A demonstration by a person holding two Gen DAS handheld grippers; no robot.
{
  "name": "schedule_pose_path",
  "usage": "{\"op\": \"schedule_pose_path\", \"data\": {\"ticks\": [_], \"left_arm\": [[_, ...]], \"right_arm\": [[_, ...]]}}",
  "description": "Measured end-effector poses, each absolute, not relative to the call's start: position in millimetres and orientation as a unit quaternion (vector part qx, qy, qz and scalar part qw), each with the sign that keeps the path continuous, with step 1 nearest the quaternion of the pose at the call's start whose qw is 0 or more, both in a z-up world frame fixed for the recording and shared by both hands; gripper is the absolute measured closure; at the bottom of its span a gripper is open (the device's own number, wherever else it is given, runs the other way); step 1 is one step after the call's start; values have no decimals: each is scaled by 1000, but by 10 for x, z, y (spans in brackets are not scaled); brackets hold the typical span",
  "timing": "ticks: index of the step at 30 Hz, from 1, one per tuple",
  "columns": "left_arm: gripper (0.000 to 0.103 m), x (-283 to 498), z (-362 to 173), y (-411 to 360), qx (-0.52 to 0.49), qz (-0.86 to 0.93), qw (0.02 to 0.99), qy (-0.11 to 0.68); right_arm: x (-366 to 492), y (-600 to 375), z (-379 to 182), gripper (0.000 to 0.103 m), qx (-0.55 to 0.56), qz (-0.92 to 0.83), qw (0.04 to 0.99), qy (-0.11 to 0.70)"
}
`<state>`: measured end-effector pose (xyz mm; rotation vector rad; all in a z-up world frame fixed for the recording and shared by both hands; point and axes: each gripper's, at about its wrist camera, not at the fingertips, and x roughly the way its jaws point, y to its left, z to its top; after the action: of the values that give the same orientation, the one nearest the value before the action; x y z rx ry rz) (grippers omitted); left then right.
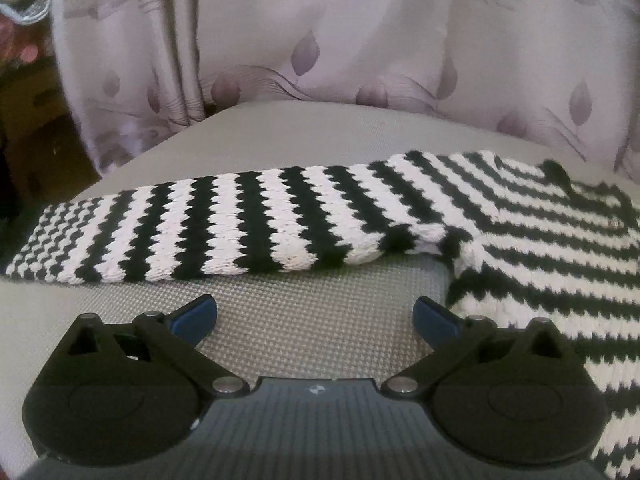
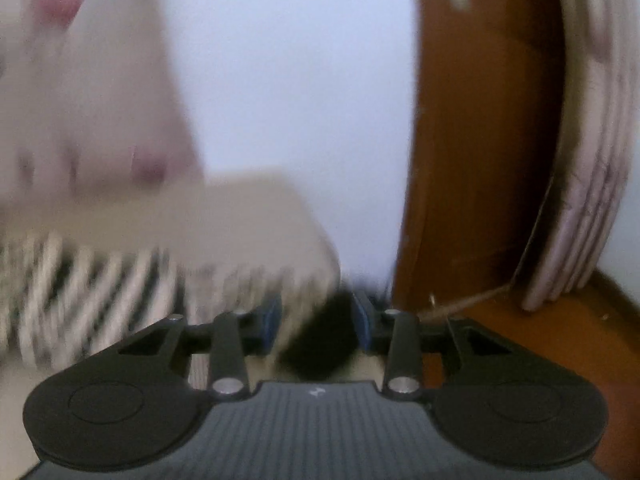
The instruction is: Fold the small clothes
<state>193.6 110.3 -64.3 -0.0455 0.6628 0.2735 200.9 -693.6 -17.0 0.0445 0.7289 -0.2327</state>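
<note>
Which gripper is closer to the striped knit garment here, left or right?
Right. The right gripper has a dark part of the striped knit garment between its fingers, apparently gripped, though that view is blurred. The left gripper is open over the grey surface, just short of the sleeve.

No words, brand names or numbers can be read in either view. The only sign is a small white emblem printed on the ribbed grey body of each tool, centred just behind the jaws: on the left gripper [image 1: 315,317] it sits as a tiny round mark, and on the right gripper [image 2: 317,322] as a similar small white mark, too small and blurred to make out its shape.
</note>
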Motion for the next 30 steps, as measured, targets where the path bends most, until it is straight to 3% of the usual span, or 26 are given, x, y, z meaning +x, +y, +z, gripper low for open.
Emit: {"op": "schedule_pose_path", "data": {"ticks": [8,9,10,14,16,19,20,21,23,29,30], "left_arm": [[0,1915,-647,1133,-24,132,935,329],[0,1913,-648,1143,-27,132,934,330],[0,1915,-647,1149,-29,134,934,330],[0,1923,-640,1136,-25,141,932,333],[0,1921,-637,1126,-23,142,932,333],[0,1914,-635,1123,-23,146,932,331],[0,1909,-634,1129,-22,146,932,331],[0,1908,-633,1135,-23,145,932,331],[0,1912,-632,1142,-25,146,931,332],[0,1921,-635,1143,-25,147,931,333],[0,1920,-634,1144,-24,147,931,333]], "right_arm": [[2229,-6780,-470,67,8,-127,915,383],[2239,-6782,-477,85,12,-134,914,382],[2268,-6811,-459,96,19,-141,914,380],[2551,-7073,-129,95,87,-167,930,316],[2635,-7364,98,95,165,-186,937,244],[2645,-7737,202,86,240,-223,916,232],[2606,-7810,158,70,246,-225,910,245],[2556,-7855,88,46,253,-225,904,260],[2442,-7901,-105,21,278,-192,894,293],[2341,-7938,-615,20,348,-172,858,336],[2389,-7942,-671,24,375,-156,850,336]]}}
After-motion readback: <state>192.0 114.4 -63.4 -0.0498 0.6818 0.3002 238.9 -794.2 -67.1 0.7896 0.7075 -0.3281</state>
